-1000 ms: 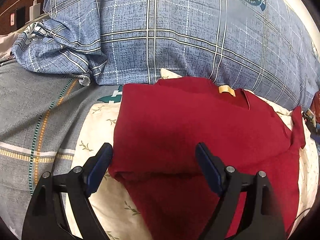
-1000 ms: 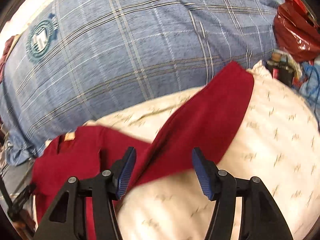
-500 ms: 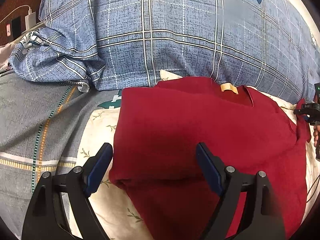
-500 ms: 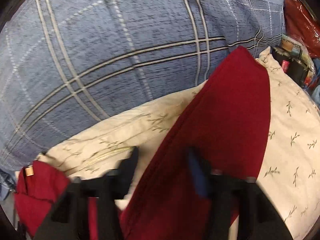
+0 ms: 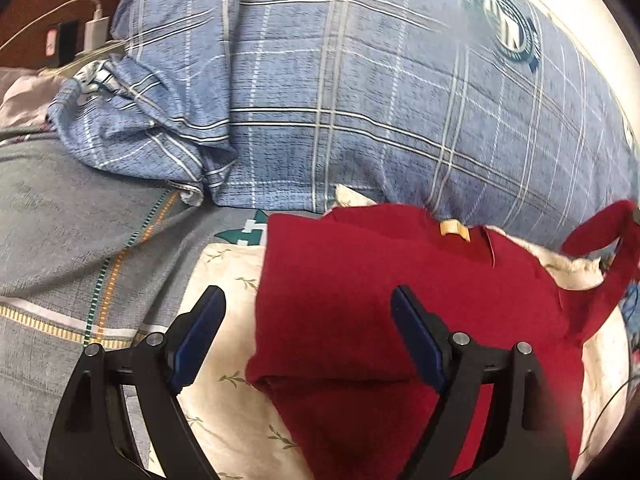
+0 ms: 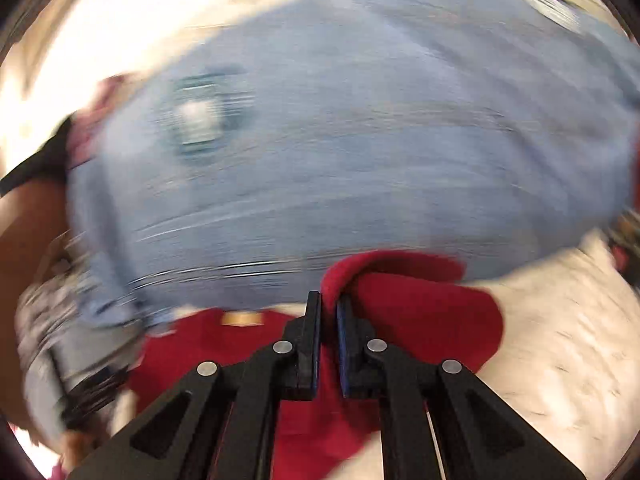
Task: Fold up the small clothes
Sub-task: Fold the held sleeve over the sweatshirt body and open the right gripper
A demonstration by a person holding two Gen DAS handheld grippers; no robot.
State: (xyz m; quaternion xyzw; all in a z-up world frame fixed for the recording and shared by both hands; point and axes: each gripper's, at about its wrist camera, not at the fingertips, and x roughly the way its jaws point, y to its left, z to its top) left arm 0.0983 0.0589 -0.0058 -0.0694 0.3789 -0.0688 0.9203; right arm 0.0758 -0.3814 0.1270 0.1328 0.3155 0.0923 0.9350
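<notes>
My left gripper [image 5: 306, 336] fills the bottom of its view, angled down at the bed, jaws spread wide and clamping nothing; the left blue pad [image 5: 196, 344] hangs over the cream leaf-print pillow [image 5: 224, 368], the right one over the red shirt [image 5: 360, 304]. In the other view my right gripper [image 6: 329, 334] rises from the bottom centre, clenched tight on a fold of that shirt, its sleeve [image 6: 420, 300] bunched up and over the fingertips to the right. The whole right view is smeared with blur.

The shirt lies partly folded across the pillow, filling the lower middle and lower right of the left view. Its tan neck label [image 5: 454, 229] sits at the far edge, and the lifted sleeve arcs up at the right edge of that frame.

Left of the pillow is a grey bedsheet [image 5: 60, 240] with striped bands. Behind everything lies a blue plaid duvet [image 5: 360, 100] bearing a round crest [image 5: 506, 36] in the upper right. In the upper left corner, a white charger [image 5: 96, 30] with its cable is plugged in against a brown wall.
</notes>
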